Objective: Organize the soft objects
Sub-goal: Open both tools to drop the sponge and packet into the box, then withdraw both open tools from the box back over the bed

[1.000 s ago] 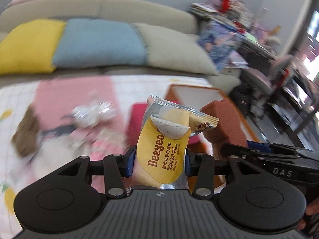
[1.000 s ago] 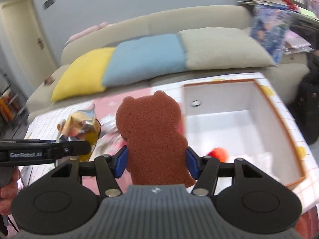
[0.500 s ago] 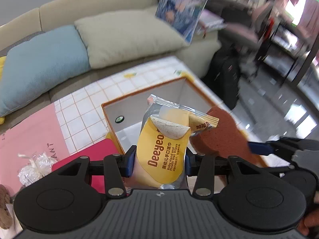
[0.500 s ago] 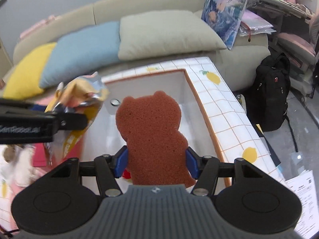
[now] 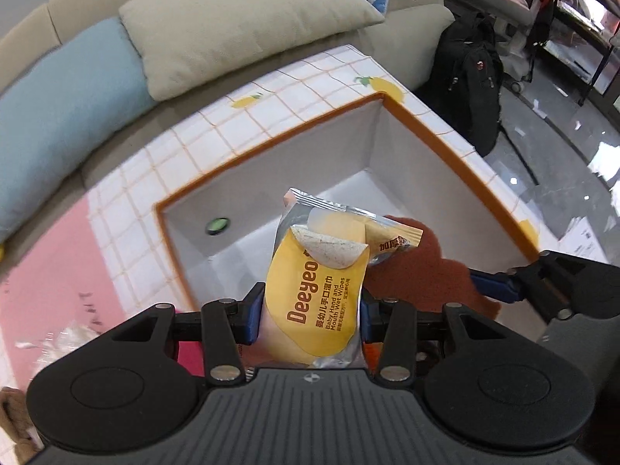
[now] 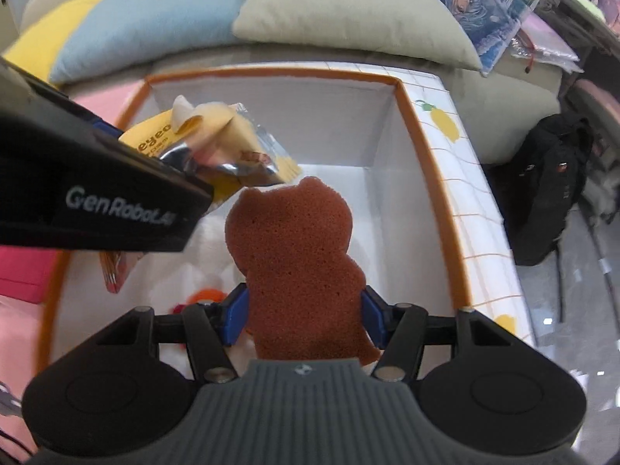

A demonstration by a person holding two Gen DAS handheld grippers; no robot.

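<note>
- On the left, the left tool was clamped on a yellow wet-wipes packet, the packet standing upright between its blue pads and hanging above the open white storage box with the orange rim
- The pink mat and a crinkled clear wrapper lay on the desk to the left of the box, well apart from either tool
- Inside the box, seen from the right wrist view, a white plush thing with an orange patch lay on the bottom, and a striped packet leaned by the left wall
- On the right, the right tool was shut on a brown bear-shaped sponge, held upright just beside the wipes packet and also above the box's inside
- The step in hand looked like the drop-off: both soft things were carried over the box but not yet let go
- The next move probably called for lowering each tool a little into the box and opening its jaws, one after the other so the two loads, nearly touching, would not snag; the packet's foil corner overlapped the sponge's ear in the left wrist view
</note>
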